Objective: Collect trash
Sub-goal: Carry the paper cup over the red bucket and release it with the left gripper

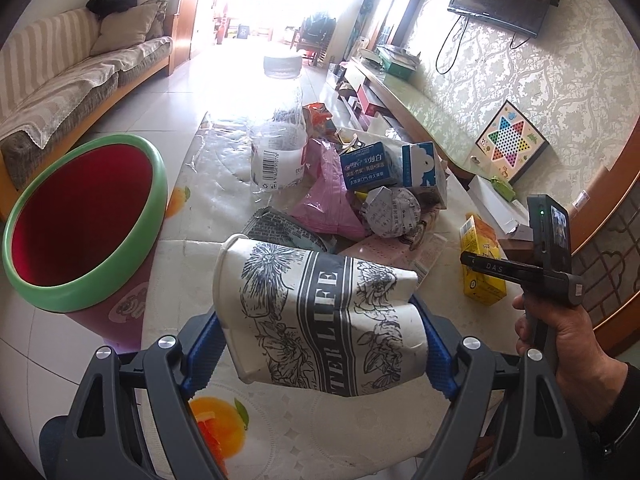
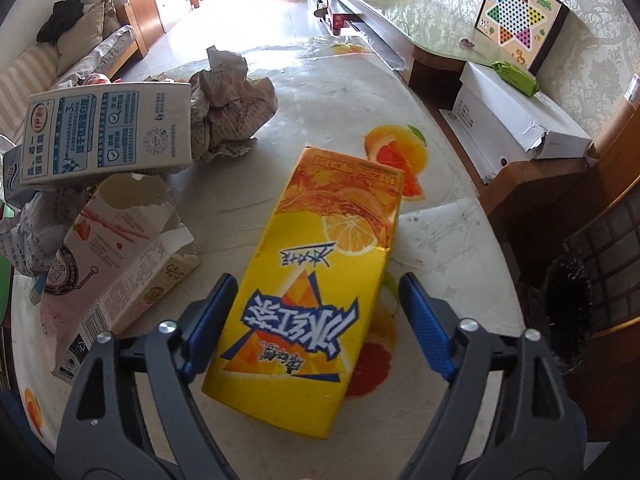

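My left gripper (image 1: 316,320) is shut on a crushed paper cup (image 1: 304,300) with black flower print, held sideways above the table. A red bin with a green rim (image 1: 160,184) stands to its left, tilted, mouth open. A yellow drink carton (image 2: 340,208) lies flat on the table between the pads of my right gripper (image 2: 319,284). The left pad is at the carton's edge and the right pad stands clear of it, so the gripper is open. The carton (image 1: 480,256) also shows in the left wrist view, under the right gripper in a person's hand (image 1: 560,344).
A trash pile lies mid-table: clear plastic bottle (image 1: 280,140), pink bag (image 1: 332,196), milk carton (image 2: 108,128), crumpled paper (image 2: 232,108), torn box (image 2: 120,256). A sofa (image 1: 60,80) is at left, a low cabinet (image 2: 400,12) and a white box (image 2: 512,120) at right.
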Motion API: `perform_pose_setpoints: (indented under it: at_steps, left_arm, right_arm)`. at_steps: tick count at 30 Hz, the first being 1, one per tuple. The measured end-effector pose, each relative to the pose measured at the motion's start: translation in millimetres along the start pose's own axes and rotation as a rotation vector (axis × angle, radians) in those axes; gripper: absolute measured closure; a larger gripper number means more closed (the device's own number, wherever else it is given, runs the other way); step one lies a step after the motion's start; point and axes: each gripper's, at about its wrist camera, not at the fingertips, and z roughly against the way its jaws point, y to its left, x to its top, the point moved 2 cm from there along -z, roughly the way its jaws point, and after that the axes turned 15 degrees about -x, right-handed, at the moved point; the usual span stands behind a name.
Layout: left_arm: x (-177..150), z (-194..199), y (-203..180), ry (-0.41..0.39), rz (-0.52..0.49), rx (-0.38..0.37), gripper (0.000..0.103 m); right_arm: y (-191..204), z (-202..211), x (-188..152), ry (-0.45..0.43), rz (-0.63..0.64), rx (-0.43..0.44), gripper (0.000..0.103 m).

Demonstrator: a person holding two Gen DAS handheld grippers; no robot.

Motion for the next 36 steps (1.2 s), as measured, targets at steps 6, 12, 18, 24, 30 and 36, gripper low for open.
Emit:
perform_pose_setpoints:
  at_steps: [6,12,18,24,30,36]
  left_arm:
    - [-1,0,1,-0.008,-0.006,0.002,0.024]
    - [3,9,4,-0.051,0.003,0.014,0.024]
    - [18,22,17,-0.090,0.006,0.046,0.024]
    - [58,49,53,-0.154,-0.008,0.141,0.024]
    - [106,73,111,-0.192,0.008,0.237,0.024]
    - [130,74,170,-0.178,0.067,0.289,0.024]
  right_arm:
    - [-6,11,-4,-0.003,-0.012,0.038,0.041]
    - [-20,50,-7,-0.085,0.003,0.081,0.044]
    - [-21,101,-8,-0.189,0.040,0.130,0.044]
    - [-1,142,-3,-0.264,0.080,0.214,0.044]
    - [36,169,3,-0.302,0.113,0.288,0.044]
    - [82,194,10,-0.342,0.175,0.353,0.044]
